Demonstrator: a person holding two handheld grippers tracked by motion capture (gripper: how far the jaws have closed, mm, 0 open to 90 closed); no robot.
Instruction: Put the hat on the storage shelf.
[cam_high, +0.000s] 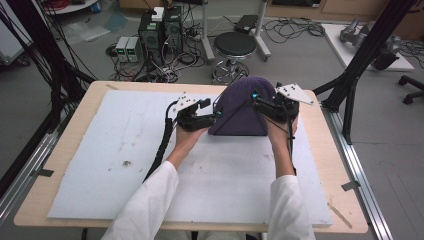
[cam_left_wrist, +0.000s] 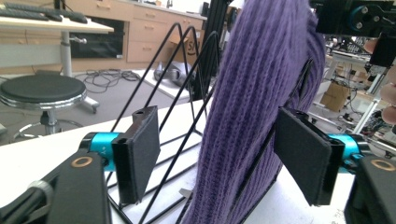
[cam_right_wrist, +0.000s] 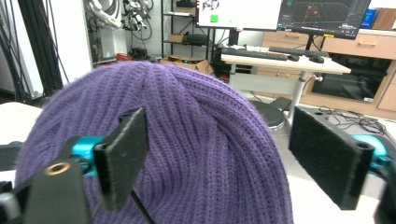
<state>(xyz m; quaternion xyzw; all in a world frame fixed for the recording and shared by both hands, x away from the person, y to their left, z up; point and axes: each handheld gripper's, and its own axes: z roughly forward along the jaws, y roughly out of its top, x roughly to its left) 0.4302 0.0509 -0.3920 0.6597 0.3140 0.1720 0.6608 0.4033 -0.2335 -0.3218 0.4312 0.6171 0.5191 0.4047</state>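
Purple knit beanie (cam_high: 244, 107) draped on black wire rack (cam_left_wrist: 187, 93), flanked by left hand-held gripper (cam_high: 216, 114) and right hand-held gripper (cam_high: 256, 98), both released, gaping wide.

I wear white sleeves (cam_high: 150, 200) on both arms. My left gripper (cam_high: 212, 116) is black, with a grey 3-cornered plate (cam_high: 186, 101) on top and a thick black ribbed cable (cam_high: 162, 142) trailing toward me. My right gripper (cam_high: 256, 99) is black too, under its own grey plate (cam_high: 295, 93) dotted with small holes. Each has 2 flat black pads (cam_left_wrist: 140, 154) with a felt-like face, on turquoise collars (cam_left_wrist: 100, 142), and brass-ringed holes (cam_left_wrist: 81, 162) in the black arms.
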